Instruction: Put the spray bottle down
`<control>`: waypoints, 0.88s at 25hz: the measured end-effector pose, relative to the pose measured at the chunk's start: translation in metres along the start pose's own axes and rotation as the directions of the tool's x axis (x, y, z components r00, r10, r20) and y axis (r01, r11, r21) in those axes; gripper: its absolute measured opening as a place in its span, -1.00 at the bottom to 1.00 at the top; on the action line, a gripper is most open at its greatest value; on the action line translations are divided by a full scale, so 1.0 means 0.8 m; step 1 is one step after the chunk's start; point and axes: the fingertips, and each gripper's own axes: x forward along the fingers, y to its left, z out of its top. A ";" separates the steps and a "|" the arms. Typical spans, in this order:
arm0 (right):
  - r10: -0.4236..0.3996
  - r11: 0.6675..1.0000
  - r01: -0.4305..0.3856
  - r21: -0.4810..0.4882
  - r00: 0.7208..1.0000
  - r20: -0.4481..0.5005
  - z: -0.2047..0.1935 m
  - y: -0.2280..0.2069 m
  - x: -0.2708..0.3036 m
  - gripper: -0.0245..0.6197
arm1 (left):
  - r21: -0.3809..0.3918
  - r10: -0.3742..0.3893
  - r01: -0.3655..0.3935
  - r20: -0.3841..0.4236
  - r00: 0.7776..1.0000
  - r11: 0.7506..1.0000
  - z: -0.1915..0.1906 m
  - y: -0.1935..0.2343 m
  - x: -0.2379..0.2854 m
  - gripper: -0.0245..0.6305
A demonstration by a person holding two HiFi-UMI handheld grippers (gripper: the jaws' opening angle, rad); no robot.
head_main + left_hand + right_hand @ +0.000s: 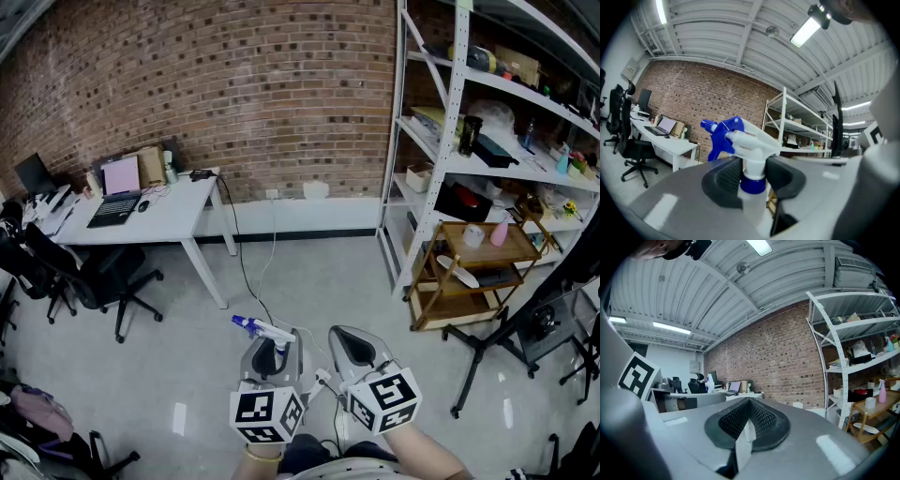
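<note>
A spray bottle [740, 140] with a white and blue trigger head and a clear body stands upright in my left gripper [751, 180], whose dark pads press on its neck just above the blue collar. In the head view the spray bottle [261, 329] pokes up from the left gripper [273, 354], nozzle pointing left, held level over the grey floor. Beside it on the right, my right gripper [354, 349] is held level too. In the right gripper view the right gripper [748, 425] has its ribbed pads together with nothing between them.
A white desk [178, 217] with a laptop stands at the back left by the brick wall, with black office chairs [112, 277] in front. White metal shelving [450, 141] and a small wooden cart [478, 272] fill the right. A cable [246, 272] runs across the floor.
</note>
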 end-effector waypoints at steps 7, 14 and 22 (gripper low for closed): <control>0.031 1.000 -0.031 0.001 0.998 -0.046 -0.023 0.016 0.021 -0.93 | -0.040 0.041 -0.041 -0.009 0.999 0.998 -0.017 0.033 -0.007 -0.51; 0.131 0.991 -0.132 -0.003 0.988 -0.079 -0.033 0.069 0.108 -0.93 | -0.066 0.132 -0.132 -0.012 0.991 0.989 -0.012 0.133 -0.006 -0.51; 0.240 0.970 -0.242 -0.021 0.969 -0.061 -0.013 0.154 0.256 -0.93 | -0.042 0.218 -0.217 0.019 0.976 0.975 0.036 0.291 0.012 -0.51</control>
